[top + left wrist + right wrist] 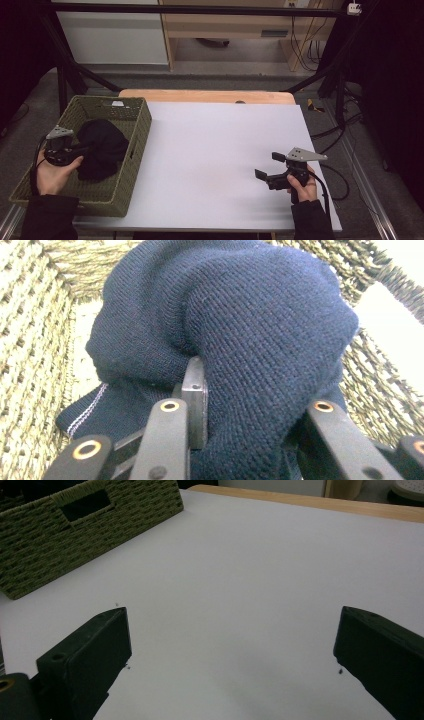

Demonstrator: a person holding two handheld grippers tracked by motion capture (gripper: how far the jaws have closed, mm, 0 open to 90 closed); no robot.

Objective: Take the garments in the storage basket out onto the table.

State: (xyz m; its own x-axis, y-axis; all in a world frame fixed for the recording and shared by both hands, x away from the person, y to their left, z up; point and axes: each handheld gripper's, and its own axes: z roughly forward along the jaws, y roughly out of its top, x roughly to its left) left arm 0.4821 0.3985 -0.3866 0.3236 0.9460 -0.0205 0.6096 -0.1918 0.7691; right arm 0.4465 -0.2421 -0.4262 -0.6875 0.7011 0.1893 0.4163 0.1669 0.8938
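one woven basket [135, 131] on the table [225, 150] holds what looks like one dark knit garment [100, 145], pinched by the left tongs [82, 150]; right tongs [267, 167] gape wide, holding nothing.

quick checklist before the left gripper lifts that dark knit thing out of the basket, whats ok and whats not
1. Left gripper closed on the dark knit garment: ok, a fold is bunched between its jaws.
2. Whole garment gathered: cannot tell; a hem with pale stitching lies low in the basket.
3. Fabric free of the woven basket walls: cannot tell, it presses close to them.
4. Right gripper free to help: ok, jaws wide apart with nothing between them.
5. Landing spot on the white table: ok, bare surface beside the basket.
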